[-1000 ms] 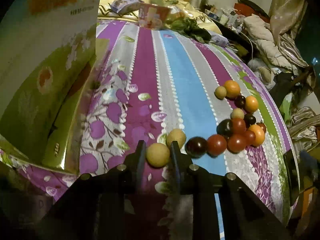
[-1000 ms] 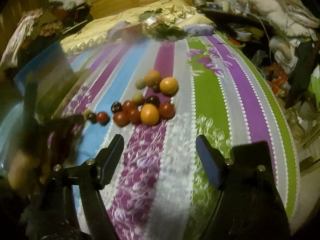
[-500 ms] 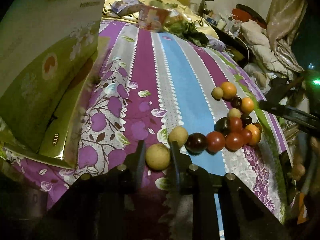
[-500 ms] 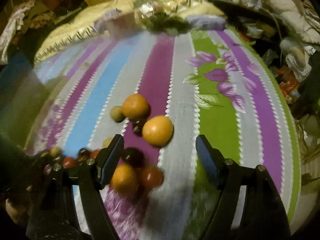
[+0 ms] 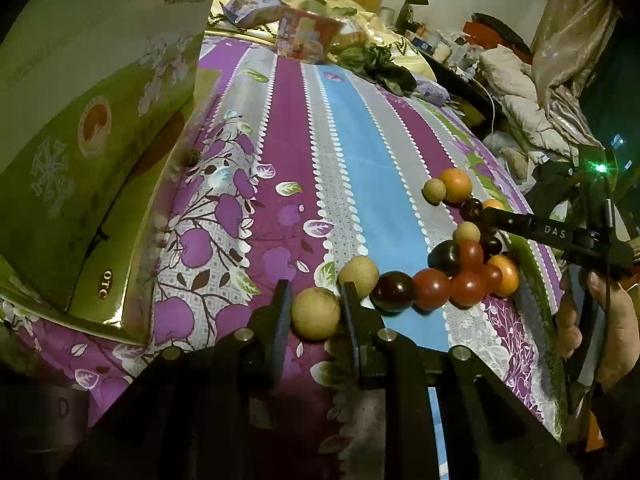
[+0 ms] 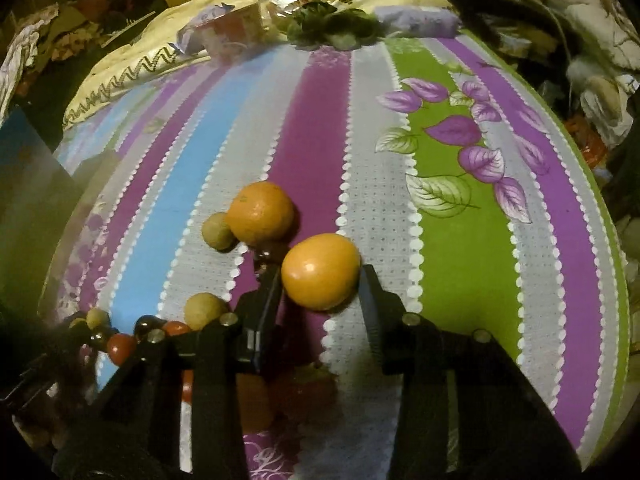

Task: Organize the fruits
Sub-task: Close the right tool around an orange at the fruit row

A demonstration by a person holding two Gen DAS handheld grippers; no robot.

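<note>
In the left wrist view my left gripper (image 5: 314, 300) is shut on a round tan fruit (image 5: 315, 312) low over the striped bedspread (image 5: 360, 140). Beside it lie another tan fruit (image 5: 359, 276), a dark plum (image 5: 394, 292) and red tomatoes (image 5: 431, 289), in a cluster that runs back to an orange (image 5: 455, 185). In the right wrist view my right gripper (image 6: 320, 280) is closing its jaws on a smaller orange (image 6: 321, 271), with both pads at its sides. A bigger orange (image 6: 260, 213) and a small tan fruit (image 6: 218, 231) lie just behind it.
A large green printed box (image 5: 80, 140) leans along the left side of the bed. Packets (image 5: 304, 34) and a dark green cloth (image 5: 380, 64) lie at the far end. The bed's right edge drops to clutter. A hand (image 5: 612, 328) holds the right gripper's handle.
My right gripper has moved forward over the fruit cluster and its jaws have come in around the smaller orange. It now shows at the right of the left wrist view. My left gripper stays put.
</note>
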